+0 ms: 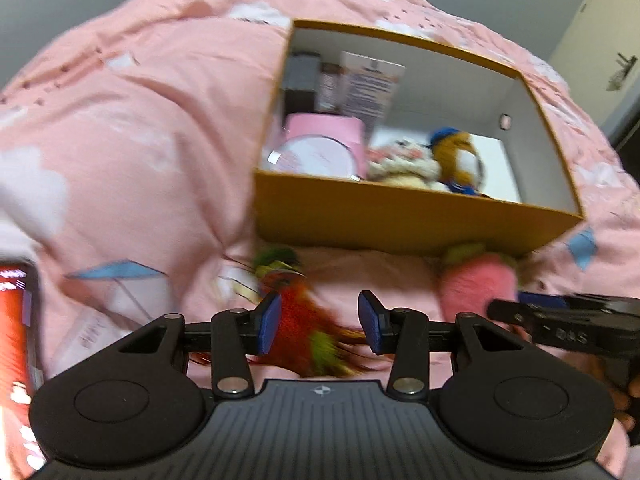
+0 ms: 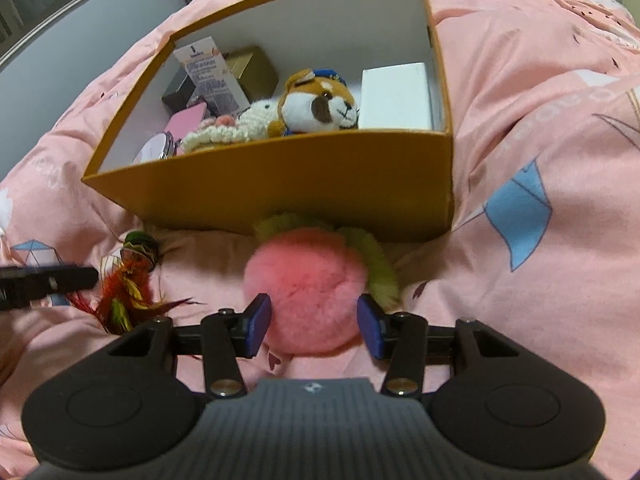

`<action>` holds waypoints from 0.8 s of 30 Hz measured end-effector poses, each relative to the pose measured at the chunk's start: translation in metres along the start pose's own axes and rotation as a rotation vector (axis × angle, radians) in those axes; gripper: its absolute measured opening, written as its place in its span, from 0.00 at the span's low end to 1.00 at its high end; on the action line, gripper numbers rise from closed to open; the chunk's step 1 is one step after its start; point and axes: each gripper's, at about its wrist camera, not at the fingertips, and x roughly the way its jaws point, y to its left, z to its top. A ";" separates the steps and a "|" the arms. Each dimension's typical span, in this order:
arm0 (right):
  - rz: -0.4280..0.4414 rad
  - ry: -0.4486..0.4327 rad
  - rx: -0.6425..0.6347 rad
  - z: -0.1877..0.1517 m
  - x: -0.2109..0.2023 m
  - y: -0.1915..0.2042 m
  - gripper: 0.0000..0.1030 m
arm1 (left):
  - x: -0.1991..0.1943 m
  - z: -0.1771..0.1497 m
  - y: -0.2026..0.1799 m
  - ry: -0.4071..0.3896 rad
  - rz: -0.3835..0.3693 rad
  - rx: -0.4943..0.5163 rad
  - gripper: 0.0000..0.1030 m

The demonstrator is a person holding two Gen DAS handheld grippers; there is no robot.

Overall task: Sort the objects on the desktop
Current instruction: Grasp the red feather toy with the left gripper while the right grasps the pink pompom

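An open orange box [image 1: 400,216] [image 2: 280,184] lies on a pink quilt and holds a shiba plush [image 2: 320,100] [image 1: 456,156], a knitted toy [image 2: 224,128], a pink round case [image 1: 320,148] and small boxes. A red and green feather toy [image 1: 304,320] [image 2: 124,292] lies in front of the box, between the open jaws of my left gripper [image 1: 320,324]. A pink fluffy peach [image 2: 308,296] [image 1: 476,284] with green leaves lies against the box front, between the open jaws of my right gripper [image 2: 312,324]. Neither gripper has closed on its toy.
The pink quilt [image 2: 540,120] is bumpy and folds up around the box. A phone with a red screen [image 1: 16,340] lies at the far left. A white box [image 2: 396,96] stands in the orange box's right corner. A door [image 1: 600,40] is at the far right.
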 end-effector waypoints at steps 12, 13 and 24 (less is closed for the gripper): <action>0.028 0.024 -0.028 0.002 0.007 0.001 0.56 | 0.033 -0.007 -0.006 0.126 0.081 0.056 0.55; 0.028 0.025 -0.029 0.002 0.008 0.001 0.56 | 0.038 -0.008 -0.004 0.146 0.077 0.045 0.55; -0.008 0.035 -0.056 0.010 0.031 0.001 0.56 | 0.076 -0.008 0.002 0.273 0.064 -0.007 0.55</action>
